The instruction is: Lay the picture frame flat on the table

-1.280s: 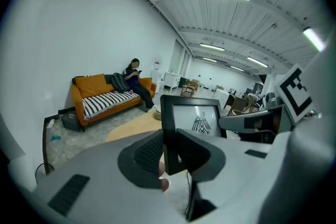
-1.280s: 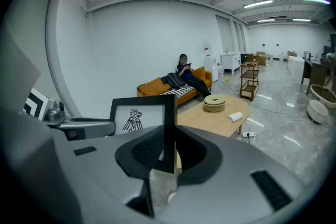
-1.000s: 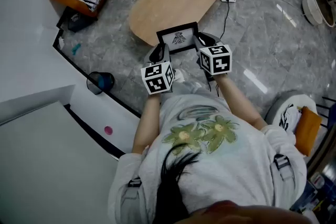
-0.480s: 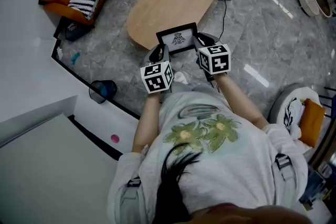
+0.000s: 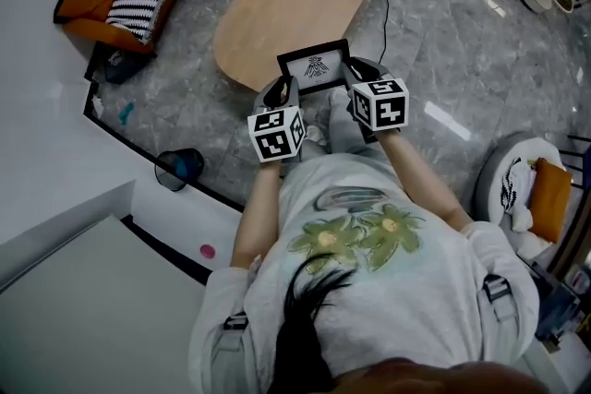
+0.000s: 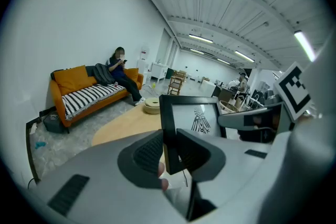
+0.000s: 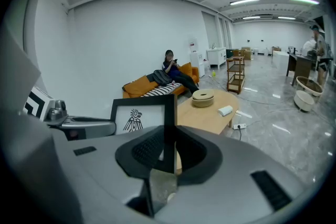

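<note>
Black picture frame [image 5: 314, 69], perhaps bird emblem [image 6: 200, 119]

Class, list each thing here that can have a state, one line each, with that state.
Picture frame: upright, held in the air by both side edges, not yet laid flat.
Left gripper: shut on the frame's left edge.
Right gripper: shut on the frame's right edge.
</note>
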`<state>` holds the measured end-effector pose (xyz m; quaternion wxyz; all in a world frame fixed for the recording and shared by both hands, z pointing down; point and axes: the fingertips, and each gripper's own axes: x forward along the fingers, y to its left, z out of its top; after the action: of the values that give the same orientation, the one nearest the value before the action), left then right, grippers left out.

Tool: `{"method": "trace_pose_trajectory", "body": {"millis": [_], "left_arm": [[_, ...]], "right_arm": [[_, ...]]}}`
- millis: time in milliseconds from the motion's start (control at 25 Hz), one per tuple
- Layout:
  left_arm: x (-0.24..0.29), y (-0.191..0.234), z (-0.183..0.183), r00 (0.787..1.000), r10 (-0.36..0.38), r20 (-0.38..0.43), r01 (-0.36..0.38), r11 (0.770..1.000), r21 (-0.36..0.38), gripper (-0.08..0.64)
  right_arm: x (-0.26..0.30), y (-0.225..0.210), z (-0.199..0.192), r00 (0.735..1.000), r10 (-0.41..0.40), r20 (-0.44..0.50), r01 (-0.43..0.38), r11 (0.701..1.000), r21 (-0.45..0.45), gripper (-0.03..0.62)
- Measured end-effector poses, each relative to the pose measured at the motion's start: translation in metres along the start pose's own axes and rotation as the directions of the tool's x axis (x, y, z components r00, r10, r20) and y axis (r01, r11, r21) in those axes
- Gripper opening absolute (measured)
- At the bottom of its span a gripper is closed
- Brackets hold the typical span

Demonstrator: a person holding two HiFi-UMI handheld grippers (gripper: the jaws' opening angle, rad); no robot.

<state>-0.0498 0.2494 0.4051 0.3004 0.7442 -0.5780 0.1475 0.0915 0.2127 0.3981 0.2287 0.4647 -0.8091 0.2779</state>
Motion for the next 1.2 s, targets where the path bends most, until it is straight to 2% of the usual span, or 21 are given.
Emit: {"method": "trace_pose_trajectory", "body": {"millis": [440, 1200], "left_arm": [[0.042, 0.018, 0.017, 0.999, 0.011, -0.044, -0.011, 1.0, -0.016, 0.091], [0.138, 0.053, 0.102, 0.998, 0.011, -0.057, -0.013, 0.999, -0.031, 0.092]], "right_arm": [[0.043, -0.016, 0.019, 0.999, 0.015, -0.034, -0.015, 1.0, 0.011, 0.077], [0.132, -0.057, 0.11, 0.998, 0.042, -0.044, -0.042, 0.999, 0.012, 0.078]]}}
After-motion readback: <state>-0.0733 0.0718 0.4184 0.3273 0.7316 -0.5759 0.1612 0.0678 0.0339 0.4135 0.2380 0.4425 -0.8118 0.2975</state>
